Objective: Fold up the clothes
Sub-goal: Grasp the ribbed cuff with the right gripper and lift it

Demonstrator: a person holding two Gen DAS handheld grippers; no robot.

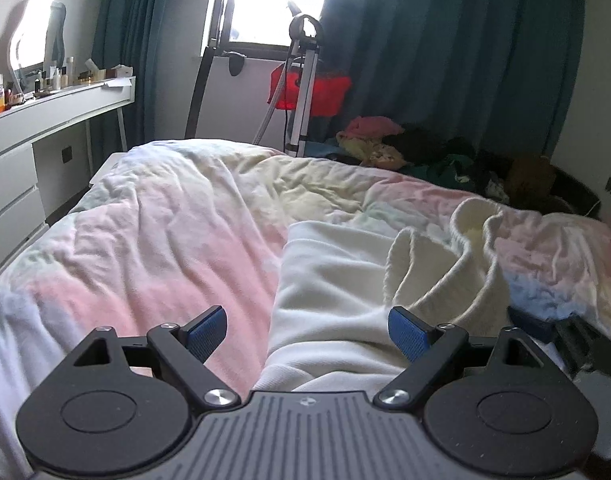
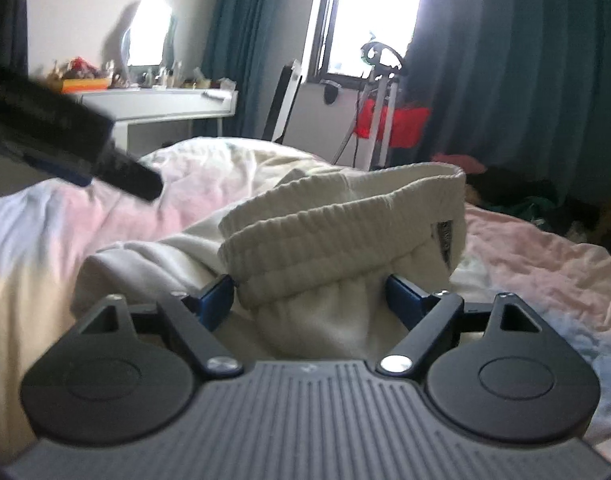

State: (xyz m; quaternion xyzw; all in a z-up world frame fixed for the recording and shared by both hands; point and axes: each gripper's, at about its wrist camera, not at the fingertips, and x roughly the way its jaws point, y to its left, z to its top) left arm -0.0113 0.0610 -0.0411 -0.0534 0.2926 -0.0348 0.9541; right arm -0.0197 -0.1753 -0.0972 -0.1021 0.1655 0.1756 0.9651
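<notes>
A cream white garment (image 1: 337, 280) with a ribbed waistband (image 1: 473, 240) lies rumpled on the bed's pastel quilt (image 1: 165, 220). My left gripper (image 1: 307, 332) is open just above the garment's left edge, with nothing between its blue pads. In the right wrist view the ribbed waistband (image 2: 345, 220) stands up in folds right in front of my right gripper (image 2: 309, 296), which is open with the cloth (image 2: 313, 320) bunched between its fingers but not pinched. The left gripper's dark body (image 2: 65, 136) shows at the upper left there.
A heap of mixed clothes (image 1: 445, 152) lies at the far right of the bed. A white dressing table (image 1: 45, 120) with bottles stands at left. A metal stand (image 1: 301, 92) with a red bag (image 1: 309, 92) stands by the window and teal curtains.
</notes>
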